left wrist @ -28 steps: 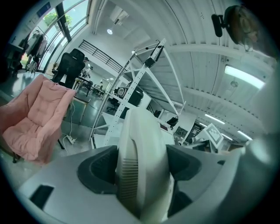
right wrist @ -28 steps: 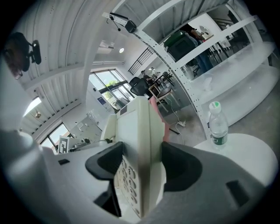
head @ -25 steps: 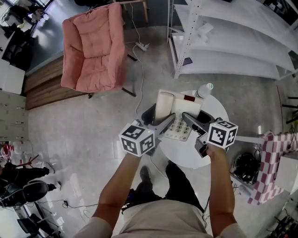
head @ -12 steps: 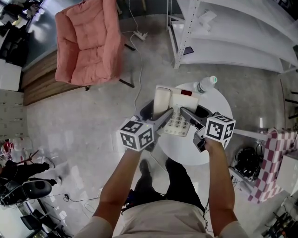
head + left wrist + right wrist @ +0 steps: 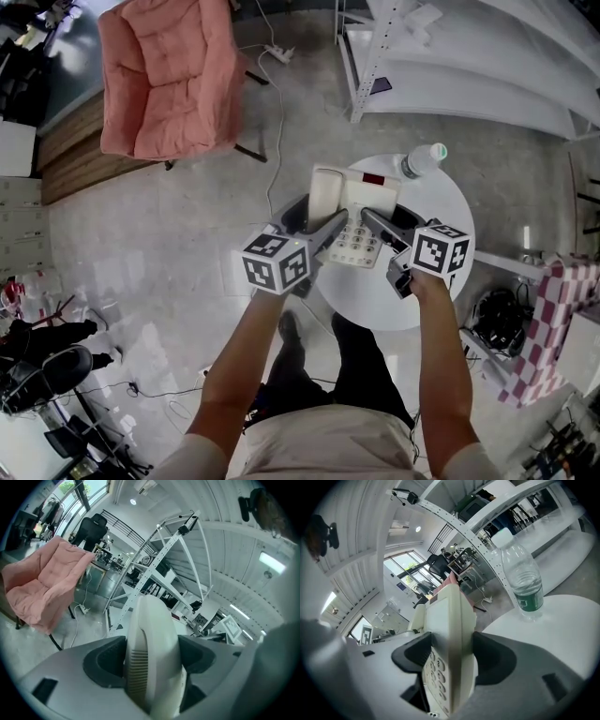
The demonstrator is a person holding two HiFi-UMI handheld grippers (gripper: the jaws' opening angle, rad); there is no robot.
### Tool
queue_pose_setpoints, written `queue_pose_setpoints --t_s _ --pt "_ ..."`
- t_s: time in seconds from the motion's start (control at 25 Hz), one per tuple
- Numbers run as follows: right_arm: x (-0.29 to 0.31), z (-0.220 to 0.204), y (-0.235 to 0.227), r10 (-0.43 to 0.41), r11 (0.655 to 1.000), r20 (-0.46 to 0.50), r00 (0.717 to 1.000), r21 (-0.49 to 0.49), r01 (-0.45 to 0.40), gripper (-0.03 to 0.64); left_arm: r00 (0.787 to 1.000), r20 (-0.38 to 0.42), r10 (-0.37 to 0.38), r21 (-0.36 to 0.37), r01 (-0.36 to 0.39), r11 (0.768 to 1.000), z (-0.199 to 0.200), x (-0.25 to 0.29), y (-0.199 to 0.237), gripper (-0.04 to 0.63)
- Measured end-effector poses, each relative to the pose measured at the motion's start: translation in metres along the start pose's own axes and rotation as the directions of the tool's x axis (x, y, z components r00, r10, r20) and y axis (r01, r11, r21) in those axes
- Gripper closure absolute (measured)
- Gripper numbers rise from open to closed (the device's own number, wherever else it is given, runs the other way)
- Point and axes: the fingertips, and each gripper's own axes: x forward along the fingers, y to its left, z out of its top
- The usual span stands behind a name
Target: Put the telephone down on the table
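A cream desk telephone (image 5: 359, 214) with a handset (image 5: 326, 194), a keypad and a small red display is over the far left part of the round white table (image 5: 427, 295). I hold it from both sides. My left gripper (image 5: 333, 228) is shut on the handset side, and the handset (image 5: 150, 648) fills the space between its jaws. My right gripper (image 5: 377, 227) is shut on the keypad side, where the telephone body (image 5: 449, 639) sits edge-on between the jaws. I cannot tell whether the telephone touches the tabletop.
A clear water bottle (image 5: 422, 159) with a green label (image 5: 524, 581) stands on the table's far edge (image 5: 562, 620). White metal shelving (image 5: 469, 84) rises behind it. A pink padded chair (image 5: 169, 75) and floor cables are at the far left. A checkered cloth (image 5: 553, 319) is at the right.
Both grippers keep their hold on the telephone. The whole scene has slid a little up the head view, and the telephone stays over the same part of the table.
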Motion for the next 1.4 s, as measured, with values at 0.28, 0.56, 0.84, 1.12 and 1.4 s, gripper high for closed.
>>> queue_pose_setpoints --t_s 0.28,0.56,0.84,1.12,1.4 --pt "0.016 -0.013 -0.023 -0.004 1.0 -0.019 1.0 0.017 0.004 0.354 1.0 -0.024 0.02 -0.029 -0.021 0.999 -0.02 0.015 0.02 0.261" --pt "0.029 -0.023 -0.045 -0.007 1.0 -0.023 1.0 0.022 0.007 0.354 0.999 -0.036 0.034 -0.056 -0.036 0.998 -0.037 0.031 0.035 0.261" --pt "0.041 -0.032 -0.065 0.0 1.0 -0.019 1.0 0.021 0.001 0.354 0.998 -0.046 0.051 -0.069 -0.054 0.996 -0.051 0.045 0.05 0.261" --pt "0.05 -0.041 -0.083 -0.011 1.0 -0.038 0.999 0.018 0.012 0.353 0.997 -0.058 0.059 -0.088 -0.064 0.994 -0.066 0.058 0.061 0.261" --pt "0.057 -0.048 -0.095 -0.044 0.999 -0.06 0.997 -0.008 0.044 0.347 0.996 -0.072 0.055 -0.116 -0.063 0.991 -0.079 0.066 0.07 0.261"
